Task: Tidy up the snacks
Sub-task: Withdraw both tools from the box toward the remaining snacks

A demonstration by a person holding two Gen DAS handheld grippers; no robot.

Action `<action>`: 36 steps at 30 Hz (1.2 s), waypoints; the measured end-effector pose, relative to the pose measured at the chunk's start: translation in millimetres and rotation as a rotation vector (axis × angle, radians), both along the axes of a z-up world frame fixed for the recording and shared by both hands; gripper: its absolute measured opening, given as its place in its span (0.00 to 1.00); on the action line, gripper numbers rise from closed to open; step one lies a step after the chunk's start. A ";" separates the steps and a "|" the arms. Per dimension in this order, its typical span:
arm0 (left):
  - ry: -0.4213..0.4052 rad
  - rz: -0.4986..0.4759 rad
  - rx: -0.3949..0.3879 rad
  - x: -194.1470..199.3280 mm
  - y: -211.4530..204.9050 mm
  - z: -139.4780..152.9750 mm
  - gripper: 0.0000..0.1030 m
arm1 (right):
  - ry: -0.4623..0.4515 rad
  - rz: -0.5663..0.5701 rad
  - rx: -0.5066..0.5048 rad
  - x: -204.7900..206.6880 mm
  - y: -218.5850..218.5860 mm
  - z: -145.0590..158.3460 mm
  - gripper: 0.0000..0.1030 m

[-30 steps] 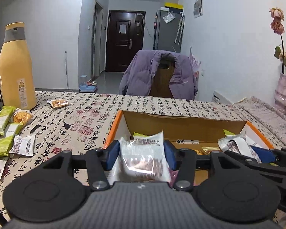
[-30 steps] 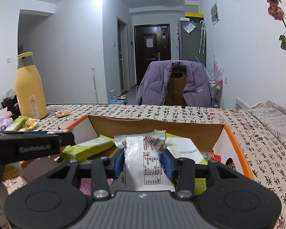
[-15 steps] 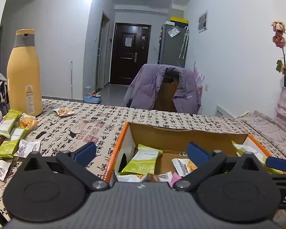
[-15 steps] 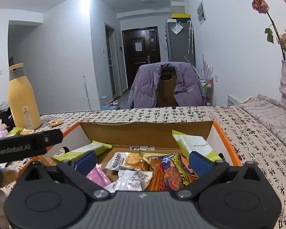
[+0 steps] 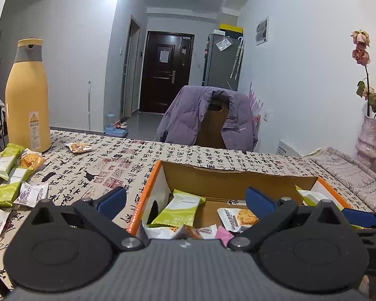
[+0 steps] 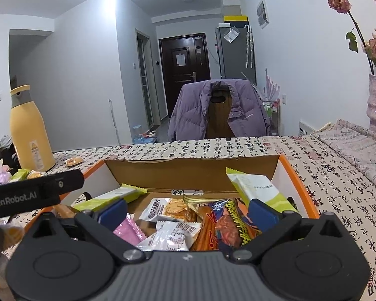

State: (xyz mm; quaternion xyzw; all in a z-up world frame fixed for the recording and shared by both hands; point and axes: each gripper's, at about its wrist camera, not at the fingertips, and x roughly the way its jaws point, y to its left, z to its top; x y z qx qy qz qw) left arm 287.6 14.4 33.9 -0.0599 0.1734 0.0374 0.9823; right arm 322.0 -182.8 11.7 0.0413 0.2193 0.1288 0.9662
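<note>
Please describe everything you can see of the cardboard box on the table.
The box is open-topped cardboard, brown inside on the far wall, white on the side walls, with orange outer edges. It sits flat on the table, whose cloth bears black calligraphy. Many snack packets lie loose inside, and a green-and-white packet leans on its right wall. Both open grippers, left and right, hang over its near side, with nothing between their jaws.

my tongs: matt black plastic left gripper (image 5: 185,202), smooth blue pads (image 5: 112,199)
box: orange-edged brown cardboard box (image 6: 188,175), dull raw paper inside
wrappers: crinkled glossy film on the green-and-white snack packet (image 5: 179,212)
table: cloth tablecloth printed with black calligraphy (image 5: 117,163)
bottle: tall yellow matt bottle (image 5: 27,100)
</note>
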 end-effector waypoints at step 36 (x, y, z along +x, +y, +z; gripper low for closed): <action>0.057 -0.002 -0.001 -108.8 17.0 6.6 1.00 | 0.068 0.086 -0.058 -103.8 -11.0 -1.6 1.00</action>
